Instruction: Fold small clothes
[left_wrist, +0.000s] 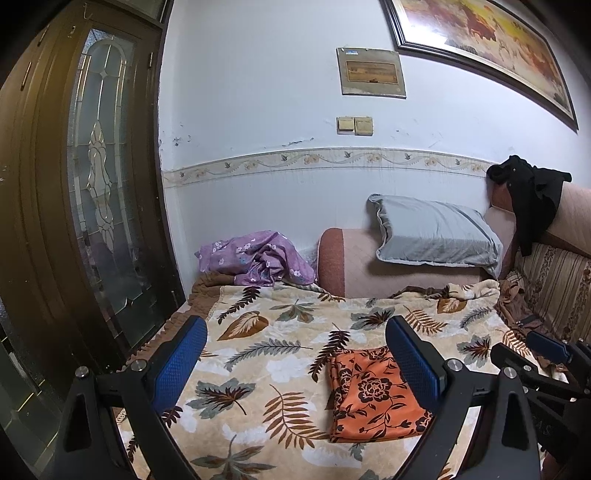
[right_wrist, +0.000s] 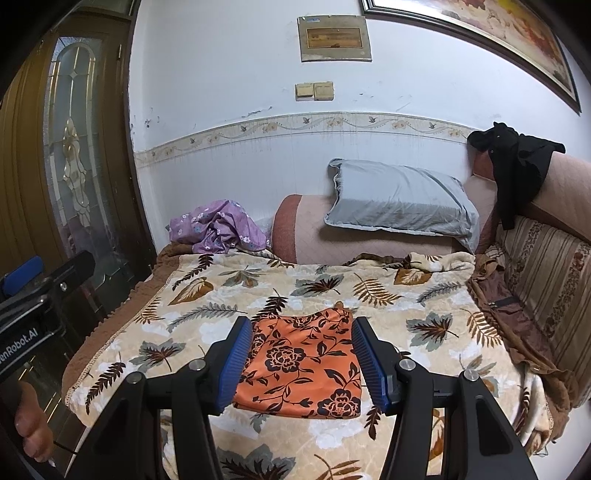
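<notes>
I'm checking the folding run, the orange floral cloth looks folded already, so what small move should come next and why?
Probably reach for the crumpled purple floral garment at the blanket's far left. The orange floral cloth lies flat and folded on the leaf blanket; both the left hand-held gripper and right hand-held gripper are open, holding nothing.

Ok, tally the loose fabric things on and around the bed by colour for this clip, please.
Orange flowered cloth, lying flat on the leaf-print blanket: 1
Purple flowered cloth, bunched at the far end: 1
Grey pillow: 1
Black garment, draped over the sofa back: 1
Total: 4
</notes>
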